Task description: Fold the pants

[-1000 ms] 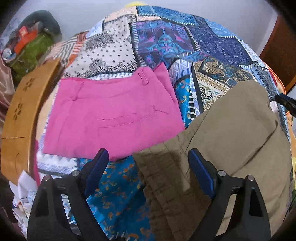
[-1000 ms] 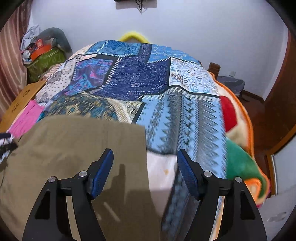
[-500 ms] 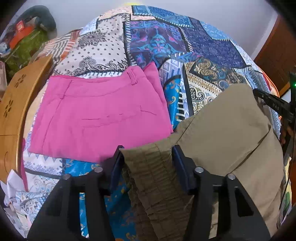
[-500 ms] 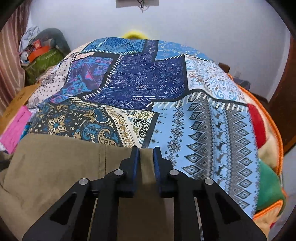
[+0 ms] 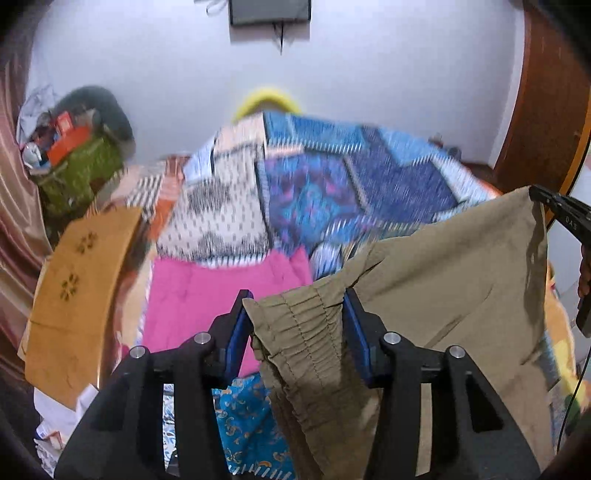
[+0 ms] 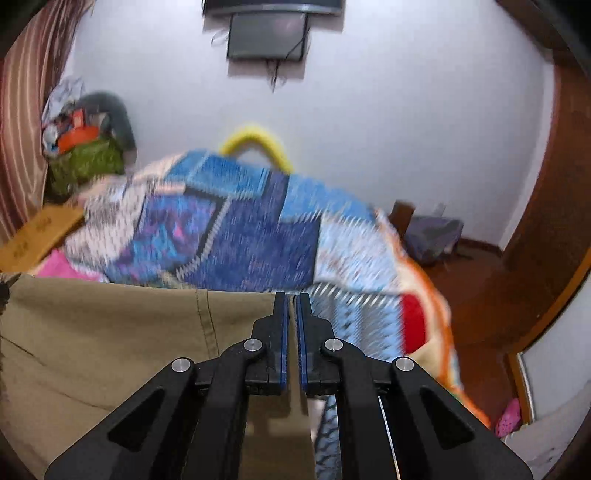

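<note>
Pants (image 5: 443, 280), olive, hang stretched above the bed (image 6: 258, 236) between 2 grippers: the left gripper (image 5: 295, 321) pinches the gathered waistband in its jaws, the right gripper (image 6: 291, 325) clamps an edge. Pink shorts (image 5: 207, 295) lie on the patchwork quilt (image 5: 332, 184). A white wall (image 6: 369, 110) carries a screen (image 6: 266, 35); a wooden door (image 6: 546, 221) stands at right.

Olive pants (image 5: 454, 280) lifted, stretched taut; gathered waistband (image 5: 303, 332) bunched, hanging.
</note>
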Demonstrator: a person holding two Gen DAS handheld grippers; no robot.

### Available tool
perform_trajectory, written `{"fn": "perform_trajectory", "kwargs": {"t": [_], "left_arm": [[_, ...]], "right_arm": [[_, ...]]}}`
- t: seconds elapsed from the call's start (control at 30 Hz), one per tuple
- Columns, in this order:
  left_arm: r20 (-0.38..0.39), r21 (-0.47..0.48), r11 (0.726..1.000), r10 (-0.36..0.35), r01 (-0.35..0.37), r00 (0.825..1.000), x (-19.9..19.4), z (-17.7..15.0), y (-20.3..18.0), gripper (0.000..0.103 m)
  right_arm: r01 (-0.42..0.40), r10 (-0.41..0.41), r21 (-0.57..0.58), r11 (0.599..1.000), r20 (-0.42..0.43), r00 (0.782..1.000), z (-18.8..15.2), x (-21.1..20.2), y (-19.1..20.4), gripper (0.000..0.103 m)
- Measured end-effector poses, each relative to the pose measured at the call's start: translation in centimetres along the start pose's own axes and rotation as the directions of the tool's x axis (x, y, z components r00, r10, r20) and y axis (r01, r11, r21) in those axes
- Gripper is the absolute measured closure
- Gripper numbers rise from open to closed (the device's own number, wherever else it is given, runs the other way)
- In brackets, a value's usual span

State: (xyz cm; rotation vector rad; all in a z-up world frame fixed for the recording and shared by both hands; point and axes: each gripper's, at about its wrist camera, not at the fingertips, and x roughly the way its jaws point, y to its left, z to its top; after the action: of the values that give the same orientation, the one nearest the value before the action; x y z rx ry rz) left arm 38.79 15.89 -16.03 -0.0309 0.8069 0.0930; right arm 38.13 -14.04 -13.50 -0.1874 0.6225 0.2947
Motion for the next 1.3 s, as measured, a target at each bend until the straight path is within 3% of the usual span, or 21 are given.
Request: {"fn": "perform_trajectory", "kwargs": {"t": [0.2, 0.5, 0.77, 1.0, 1.2, 1.3], "left_arm": [[0.054, 0.054, 0.998, -0.029, 0.026, 0.998, -4.3, -0.3, -0.8, 0.054], [0.048, 0.077, 0.995, -0.066, 0.063, 0.997, -9.2, -5.2, -1.2, 0.054], [0.006, 0.099, 0.989, -0.114, 0.113, 0.993, -12.5, -10.8, -1.6, 0.054], [-0.095, 0.113, 0.984, -0.130, 0.141, 0.987, -13.1, -16.2, -2.3, 0.054], [-0.180, 0.160, 0.982, -0.067, 0.096, 0.981, -12.8, -20.5, -3.0, 0.054], [-0.184, 0.160, 0.983, -0.056, 0.086, 0.981, -13.3, -21.1, -2.9, 0.054]], "right_arm": [[-0.010, 0.010, 0.002, 1.000, 0.060, 0.998, 1.3, -5.9, -0.5, 0.100], [-0.078, 0.076, 0.022, 0.997, 0.076, 0.994, -3.3, -13.7, -0.2, 0.100], [-0.115, 0.115, 0.011, 0.993, 0.002, 0.993, -8.8, -18.5, 0.5, 0.100], [-0.133, 0.137, 0.063, 0.989, -0.074, 0.988, -13.7, -20.9, 1.0, 0.100], [-0.133, 0.139, 0.055, 0.990, -0.145, 0.980, -18.0, -21.7, 2.6, 0.100], [-0.148, 0.154, 0.045, 0.988, -0.162, 0.975, -19.4, -21.9, 3.8, 0.100]]}}
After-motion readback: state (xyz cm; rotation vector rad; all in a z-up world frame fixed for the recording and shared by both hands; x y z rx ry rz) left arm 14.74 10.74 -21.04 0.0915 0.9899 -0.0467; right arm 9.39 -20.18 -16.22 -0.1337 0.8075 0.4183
